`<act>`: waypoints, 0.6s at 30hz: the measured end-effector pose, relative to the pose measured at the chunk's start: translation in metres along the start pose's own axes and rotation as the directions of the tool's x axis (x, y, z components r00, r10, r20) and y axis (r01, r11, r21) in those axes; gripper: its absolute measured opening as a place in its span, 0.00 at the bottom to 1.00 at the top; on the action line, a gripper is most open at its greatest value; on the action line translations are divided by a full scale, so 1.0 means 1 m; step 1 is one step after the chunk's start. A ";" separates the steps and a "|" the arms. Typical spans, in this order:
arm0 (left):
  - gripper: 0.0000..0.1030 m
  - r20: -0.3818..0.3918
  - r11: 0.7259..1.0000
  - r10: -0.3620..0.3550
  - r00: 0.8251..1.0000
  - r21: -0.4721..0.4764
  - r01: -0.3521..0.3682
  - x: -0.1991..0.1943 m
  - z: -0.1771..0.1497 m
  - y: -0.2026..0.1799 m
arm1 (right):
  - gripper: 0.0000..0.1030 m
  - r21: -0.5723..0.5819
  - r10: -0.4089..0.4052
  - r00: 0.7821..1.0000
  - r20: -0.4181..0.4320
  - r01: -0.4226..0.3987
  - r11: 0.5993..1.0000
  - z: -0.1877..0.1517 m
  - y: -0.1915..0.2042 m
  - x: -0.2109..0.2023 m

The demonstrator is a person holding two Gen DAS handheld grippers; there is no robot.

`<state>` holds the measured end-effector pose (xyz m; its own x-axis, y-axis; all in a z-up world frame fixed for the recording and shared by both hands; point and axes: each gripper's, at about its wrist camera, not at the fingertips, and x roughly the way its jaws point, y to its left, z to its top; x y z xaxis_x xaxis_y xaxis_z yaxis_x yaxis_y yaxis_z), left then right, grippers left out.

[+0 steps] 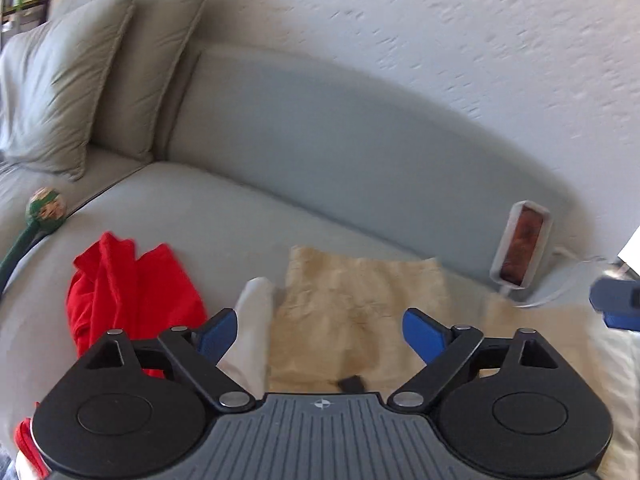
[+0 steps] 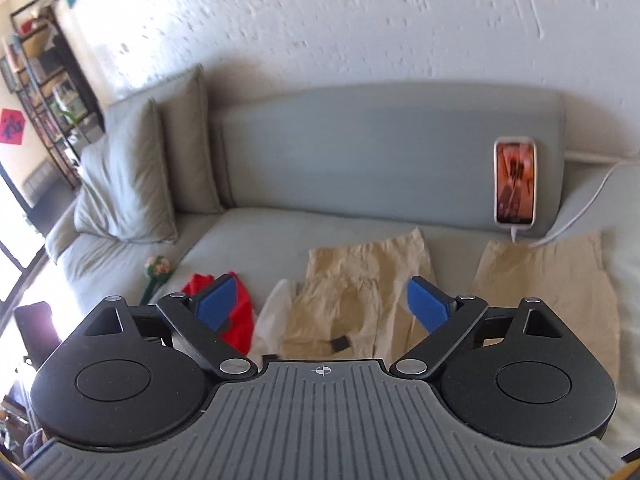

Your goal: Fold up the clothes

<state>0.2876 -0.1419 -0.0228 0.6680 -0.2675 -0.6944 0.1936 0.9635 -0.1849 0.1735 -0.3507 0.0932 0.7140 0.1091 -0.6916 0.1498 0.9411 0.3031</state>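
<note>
The tan trousers (image 2: 360, 304) are found spread on the grey sofa (image 2: 248, 236), legs pointing toward the far backrest, the waist end at the near edge, partly hidden under the gripper bodies. The long axis therefore runs near to far, roughly in line with both cameras. The left gripper (image 1: 320, 334) is held wide apart and empty, above the left leg; the right gripper (image 2: 326, 304) is likewise wide and empty, above the gap between left leg and right leg (image 2: 548, 292). A white garment (image 2: 276, 316) lies just beside the trousers on the left, a red garment (image 1: 132, 300) farther left. A phone (image 2: 515, 182) leans on the backrest beyond the right leg. It is judged that the left gripper is nearer the left leg, the right gripper better placed for the right leg.
</note>
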 end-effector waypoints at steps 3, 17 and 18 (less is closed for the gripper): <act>0.68 -0.097 0.989 0.145 0.985 0.003 -0.145 0.075 0.006 -0.001 | 0.60 -0.022 -0.069 0.991 -0.112 0.067 0.997 0.007 -0.024 0.101; 0.76 0.011 0.989 0.137 0.991 -0.066 -0.136 0.147 0.009 0.019 | 0.51 0.000 -0.188 0.973 -0.133 0.190 0.982 0.033 -0.124 0.320; 0.76 0.009 0.989 0.136 0.991 -0.054 -0.135 0.150 0.009 0.016 | 0.38 -0.008 -0.176 0.975 -0.135 0.177 0.984 0.032 -0.125 0.323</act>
<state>0.3974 -0.1663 -0.1231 0.6947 -0.1341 -0.7067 0.0624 0.9900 -0.1266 0.4072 -0.4431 -0.1475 0.5775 -0.0160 -0.8163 0.2680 0.9481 0.1709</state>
